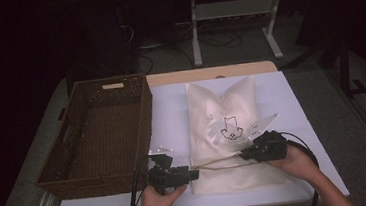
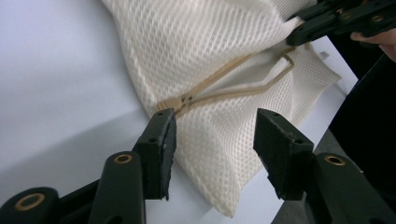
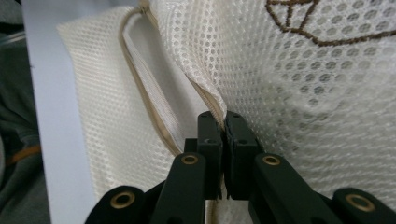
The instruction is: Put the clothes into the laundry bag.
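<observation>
My left gripper (image 1: pixel 193 174) low and level, jaws parted with nothing between the pads, my right gripper (image 1: pixel 243 154) angled inward, jaws clamped together, both hands gripping from below.

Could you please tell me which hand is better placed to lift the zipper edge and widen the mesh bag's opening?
Probably the right. The right tool is shut on the tan zipper edge of the cream mesh laundry bag, while the left tool stands open at the zipper's closed end, gripping nothing.
</observation>
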### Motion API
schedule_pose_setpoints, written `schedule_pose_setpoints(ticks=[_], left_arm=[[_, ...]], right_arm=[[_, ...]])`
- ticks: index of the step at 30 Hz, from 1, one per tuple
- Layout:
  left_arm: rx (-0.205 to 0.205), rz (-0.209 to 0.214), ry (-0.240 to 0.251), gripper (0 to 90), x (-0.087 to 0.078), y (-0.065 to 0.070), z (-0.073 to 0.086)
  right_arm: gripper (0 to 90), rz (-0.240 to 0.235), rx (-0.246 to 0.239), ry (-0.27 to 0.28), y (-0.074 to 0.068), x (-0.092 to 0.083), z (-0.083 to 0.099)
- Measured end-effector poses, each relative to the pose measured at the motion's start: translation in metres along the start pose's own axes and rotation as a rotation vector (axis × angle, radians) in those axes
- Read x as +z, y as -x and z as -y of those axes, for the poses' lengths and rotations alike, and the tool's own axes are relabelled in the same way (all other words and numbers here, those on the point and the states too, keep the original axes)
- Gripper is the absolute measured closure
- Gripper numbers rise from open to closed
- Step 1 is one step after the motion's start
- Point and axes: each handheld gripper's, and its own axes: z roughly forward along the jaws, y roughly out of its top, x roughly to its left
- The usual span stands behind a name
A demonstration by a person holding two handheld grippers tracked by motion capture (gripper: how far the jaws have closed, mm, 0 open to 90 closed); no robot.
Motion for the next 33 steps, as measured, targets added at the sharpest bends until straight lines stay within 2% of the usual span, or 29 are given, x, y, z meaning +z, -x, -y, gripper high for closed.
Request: schedule_pose_setpoints(ticks=[3,6,8,12,14,17,22,25,27,30,33], left_arm=[[-0.017,0.006,-0.012,48.5,0.003,-0.003,0.005],[-0.015,0.006,-0.017,49.2,0.005,-0.004,0.007],[-0.013,0.001,-0.019,49.6,0.005,-0.005,0.008],[-0.013,-0.002,-0.017,49.8,0.003,-0.008,0.009],[-0.017,-0.002,-0.017,49.5,0.002,-0.010,0.009],[-0.019,-0.004,-0.012,49.2,0.002,-0.010,0.009],[-0.011,-0.003,-0.020,49.0,0.002,-0.010,0.010],[-0.009,0.002,-0.021,48.6,-0.001,-0.010,0.010],[-0.017,0.011,-0.023,47.1,-0.002,-0.011,0.010],[-0.022,0.013,-0.034,45.4,-0.002,-0.012,0.011],[-0.029,0.016,-0.046,43.4,0.000,-0.014,0.012]], right_arm=[[75.0,-0.021,0.016,0.040,-0.003,-0.005,-0.002],[67.7,-0.027,0.010,0.090,-0.009,-0.011,-0.008],[65.5,-0.025,-0.010,0.126,-0.016,-0.014,-0.014],[64.1,-0.036,-0.078,0.152,-0.032,-0.011,-0.032],[64.1,-0.053,-0.111,0.131,-0.040,-0.003,-0.041],[64.8,-0.076,-0.165,0.053,-0.052,0.022,-0.053],[62.7,-0.037,-0.240,-0.079,-0.064,0.061,-0.064],[66.1,-0.018,-0.244,-0.124,-0.062,0.075,-0.067],[73.7,-0.018,-0.235,-0.150,-0.061,0.080,-0.067],[88.3,-0.011,-0.251,-0.169,-0.061,0.081,-0.066],[89.3,-0.026,-0.254,-0.152,-0.061,0.075,-0.066]])
